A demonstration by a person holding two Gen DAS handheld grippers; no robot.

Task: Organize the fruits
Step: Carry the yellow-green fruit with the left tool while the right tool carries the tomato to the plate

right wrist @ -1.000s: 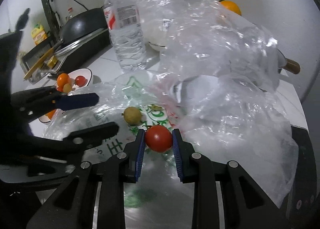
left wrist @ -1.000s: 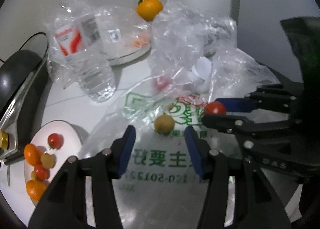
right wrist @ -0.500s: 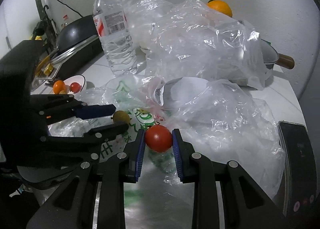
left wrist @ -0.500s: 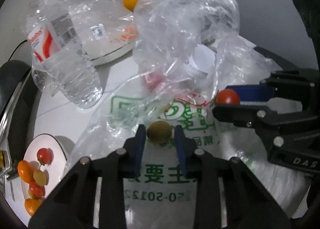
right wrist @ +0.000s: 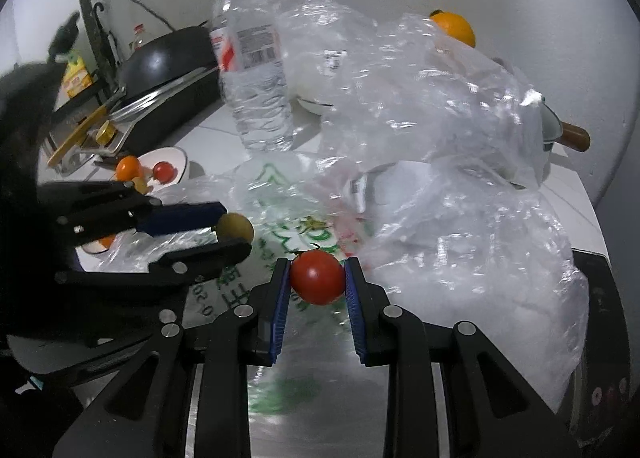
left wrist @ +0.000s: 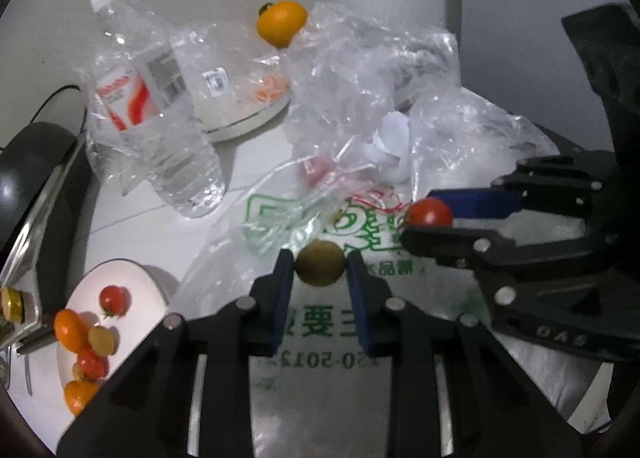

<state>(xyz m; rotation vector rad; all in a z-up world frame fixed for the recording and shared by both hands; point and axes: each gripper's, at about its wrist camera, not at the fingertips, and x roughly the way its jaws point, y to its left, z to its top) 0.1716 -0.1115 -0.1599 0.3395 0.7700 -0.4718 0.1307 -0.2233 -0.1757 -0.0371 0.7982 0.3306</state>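
Left wrist view: left gripper (left wrist: 320, 262) clamped on a small yellow-green fruit (left wrist: 320, 263), blue pads pressing both its sides, above a printed plastic bag (left wrist: 320, 322) with green lettering. To the right, right gripper (left wrist: 430, 216) pinching a red cherry tomato (left wrist: 429, 212) between its blue-padded fingers. Lower left, a white plate (left wrist: 132, 278) carrying red tomatoes and small orange fruits. Behind it, a water bottle (left wrist: 148, 118) tilted in this fisheye view, wrapped partly in clear plastic. Farther back, an orange (left wrist: 281, 27) resting on crumpled clear bags (left wrist: 360, 70). At the left edge, a dark pan (left wrist: 28, 162).

Right wrist view: right gripper (right wrist: 317, 278) closed narrowly on the red cherry tomato (right wrist: 317, 277), pads touching both flanks, held over the printed plastic bag (right wrist: 280, 194). At left, left gripper (right wrist: 236, 234) gripping the yellow-green fruit (right wrist: 235, 227) at its fingertips. Beyond it, the white plate (right wrist: 176, 156) with a red tomato and an orange fruit showing. Water bottle (right wrist: 252, 70) standing behind, near a black wok (right wrist: 168, 58). Crumpled clear bags (right wrist: 440, 106) filling the right half, the orange (right wrist: 454, 27) perched behind them. A wooden pot handle (right wrist: 574, 135) sticking out at far right.
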